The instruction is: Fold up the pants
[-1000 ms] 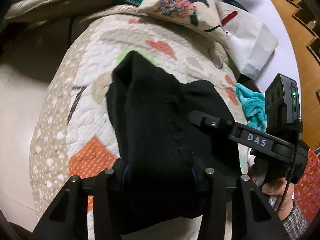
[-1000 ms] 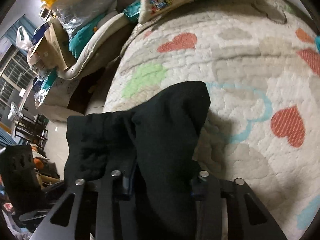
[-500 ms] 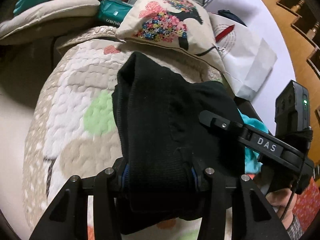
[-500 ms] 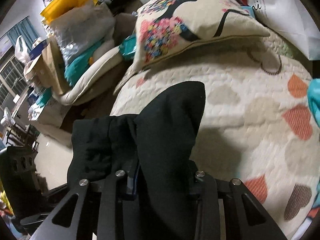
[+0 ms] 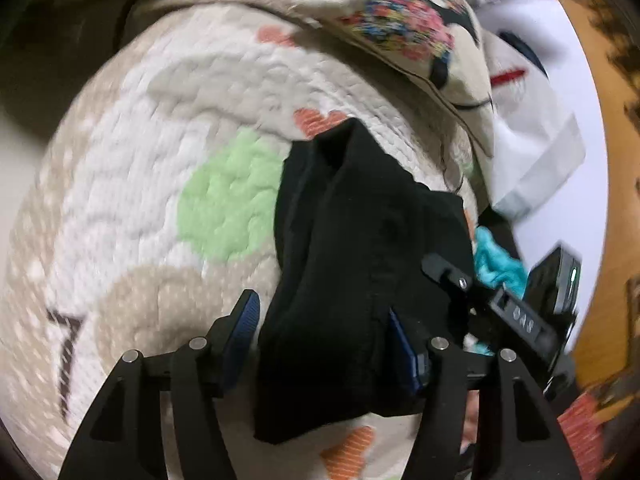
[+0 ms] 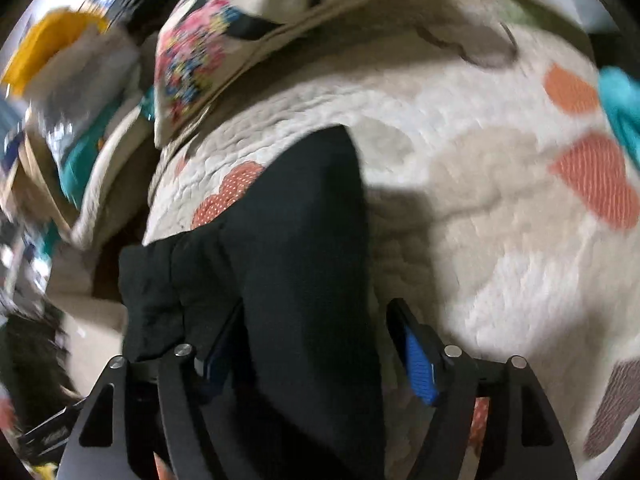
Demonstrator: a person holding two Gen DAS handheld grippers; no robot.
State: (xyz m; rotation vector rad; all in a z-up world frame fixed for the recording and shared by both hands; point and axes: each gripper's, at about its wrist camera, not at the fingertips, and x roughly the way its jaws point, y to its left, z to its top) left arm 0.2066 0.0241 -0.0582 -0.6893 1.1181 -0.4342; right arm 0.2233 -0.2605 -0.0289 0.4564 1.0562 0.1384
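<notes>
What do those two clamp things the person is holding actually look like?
Each is a black two-finger tool. The left gripper and right gripper have angular black fingers with silver round bolts and ribbed blue pads on the inner faces. Seen from the left wrist camera, the right one has a lettered label and carries a black box with a green light.

The black pants (image 5: 360, 240) are a matt knit cloth, soft and slightly fuzzy, with stitched seams; the quilt (image 5: 152, 152) under them is a puffy, stitched cotton-like fabric, bumpy and matt, printed with orange, green and beige shapes; the cushion (image 6: 208, 52) has a woven, canvas-like cover with a flower print; the left gripper (image 5: 320, 340) and right gripper (image 6: 316, 344) are matt black plastic with shiny metal screws and ribbed blue rubbery pads (image 6: 418, 364); a teal cloth (image 5: 496, 264) looks fluffy; the white bag (image 5: 528, 128) looks like smooth paper.
</notes>
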